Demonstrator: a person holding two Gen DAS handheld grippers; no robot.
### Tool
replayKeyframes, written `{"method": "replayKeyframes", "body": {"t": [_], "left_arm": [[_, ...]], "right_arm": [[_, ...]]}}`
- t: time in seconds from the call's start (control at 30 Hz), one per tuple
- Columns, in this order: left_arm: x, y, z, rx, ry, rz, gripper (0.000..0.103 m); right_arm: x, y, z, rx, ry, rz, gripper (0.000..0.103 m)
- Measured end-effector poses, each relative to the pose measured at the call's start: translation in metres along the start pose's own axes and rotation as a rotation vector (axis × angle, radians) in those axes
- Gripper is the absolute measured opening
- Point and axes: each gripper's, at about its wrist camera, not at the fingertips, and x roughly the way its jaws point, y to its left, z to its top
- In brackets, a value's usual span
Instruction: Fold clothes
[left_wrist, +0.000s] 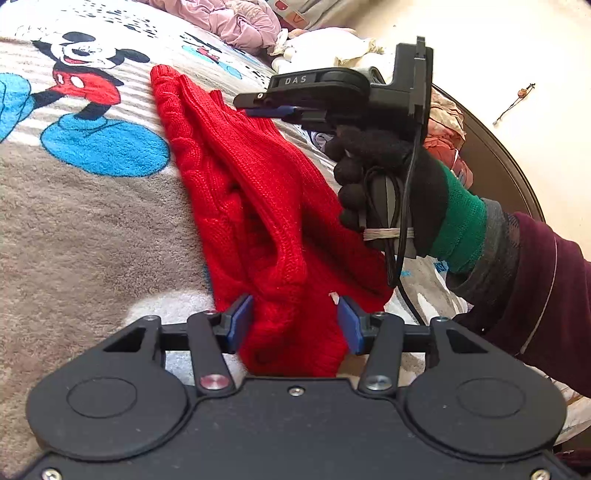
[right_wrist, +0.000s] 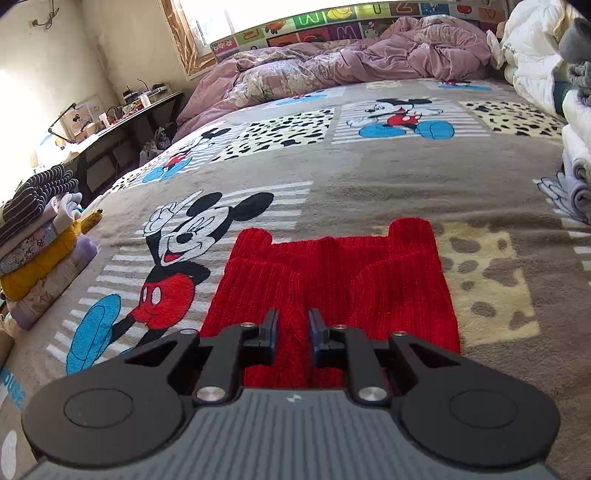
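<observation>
I had a red knit sweater (right_wrist: 332, 280) lying on the bed, on a blanket (right_wrist: 369, 177) printed with cartoon mice and spotted patches. In the right wrist view it lay mostly flat just ahead of me, its two narrow knit ends pointing toward the far side of the bed.

My right gripper (right_wrist: 291, 330) sat low over the near edge of the sweater. Its blue-padded fingers stood close together with a ridge of red knit rising between them; from this angle I could not say for sure whether they pinched the cloth or merely flanked it.

My left gripper (left_wrist: 295, 321) had its fingers spread wide apart, one on each side of a bunched fold of the sweater. In that view the red knit ran away from me in raised folds across the blanket.

The left camera also caught my right hand (left_wrist: 388, 192), in a black glove with a green cuff, wrapped around the handle of the right gripper (left_wrist: 273, 107), whose tip reached over the far part of the sweater.

A stack of folded clothes (right_wrist: 40, 236) rested at the left edge of the bed. A rumpled pink duvet (right_wrist: 332, 62) lay along the far side, and pale bedding (right_wrist: 535, 55) was piled at the far right.
</observation>
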Motion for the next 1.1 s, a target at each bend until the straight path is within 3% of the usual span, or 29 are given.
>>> {"method": "replayKeyframes", "body": {"t": [0.1,0.17,0.3,0.37,0.4,0.43,0.5,0.7,0.77,0.8,0.9,1.0,1.1], "left_arm": [[0.001,0.0,0.001,0.002,0.002,0.0,0.049],[0.002,0.0,0.002,0.001,0.002,0.002,0.049],[0.003,-0.002,0.002,0.002,0.004,0.01,0.05],[0.003,-0.002,0.002,0.001,0.003,0.012,0.05],[0.002,-0.001,0.002,-0.002,0.003,0.011,0.05],[0.002,-0.001,0.002,-0.004,0.002,0.01,0.05],[0.001,0.0,0.002,-0.008,0.002,0.008,0.05],[0.001,0.002,0.003,-0.023,0.007,0.001,0.05],[0.002,0.001,0.004,-0.017,0.02,0.002,0.051],[0.002,0.001,0.004,-0.012,0.02,0.005,0.05],[0.003,0.001,0.006,-0.022,0.02,-0.005,0.055],[0.004,-0.002,0.006,-0.003,0.024,0.006,0.055],[0.0,-0.003,0.007,0.009,0.019,0.017,0.055]], "right_arm": [[-0.015,0.022,0.005,-0.124,-0.042,-0.006,0.02],[-0.011,0.036,0.006,-0.175,0.007,0.023,0.021],[0.004,0.069,-0.003,-0.31,0.099,0.019,0.038],[0.013,0.085,-0.008,-0.381,0.126,-0.009,0.036],[0.018,0.087,-0.011,-0.408,0.137,-0.032,0.029],[0.021,0.089,-0.012,-0.424,0.143,-0.05,0.014],[0.022,0.09,-0.011,-0.423,0.136,-0.061,0.01],[0.011,0.096,0.003,-0.381,0.058,-0.075,0.009],[0.024,0.096,-0.002,-0.394,0.103,-0.091,0.009],[0.038,0.092,-0.004,-0.394,0.167,-0.076,0.011],[0.036,0.089,-0.003,-0.368,0.151,-0.065,0.012],[0.019,0.084,0.005,-0.313,0.115,-0.049,0.03],[-0.02,0.063,-0.001,-0.268,0.06,-0.035,0.032]]}}
